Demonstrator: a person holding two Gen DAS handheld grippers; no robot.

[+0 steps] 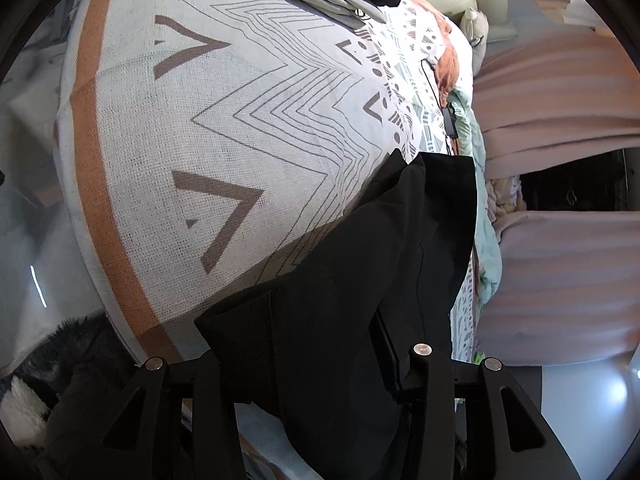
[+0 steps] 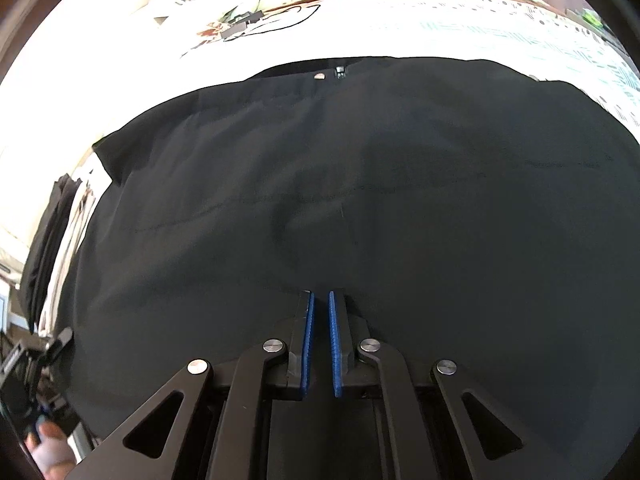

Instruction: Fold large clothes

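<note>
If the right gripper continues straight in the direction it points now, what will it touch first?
Most likely the black garment. It fills the view just past the closed fingertips of the right gripper, spread over the patterned bedspread. Whether the tips already touch it is unclear.

We see the black fabric trousers (image 2: 360,184) lying spread flat on the white patterned woven bedspread (image 2: 460,28), waistband at their far edge. A black cable (image 2: 276,26) lies on the bedspread beyond the waistband. In the left wrist view, a fold of the trousers (image 1: 360,272) drapes between the left gripper's (image 1: 316,360) fingers, bedspread (image 1: 168,128) behind it.
</note>
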